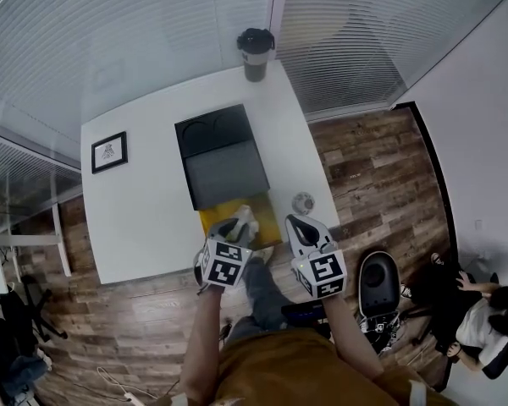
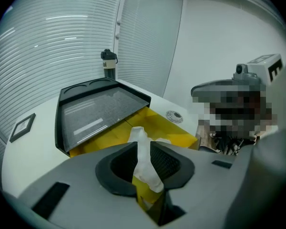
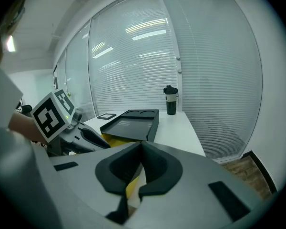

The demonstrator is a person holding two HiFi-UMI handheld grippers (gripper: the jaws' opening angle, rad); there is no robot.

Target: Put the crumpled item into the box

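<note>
Head view steeply down over table (image 1: 144, 205); both gripper views low, close, sharing box (image 1: 229, 176).

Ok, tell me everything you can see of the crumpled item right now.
The crumpled item looks like a white tissue or thin paper, twisted into a tall, wrinkled strip. It stands roughly upright, pinched at its middle between the jaws of the left gripper, with its top poking above them and its lower end hanging below. It seems to be held over the open yellow part of the box. Only the jaws touch it.
</note>
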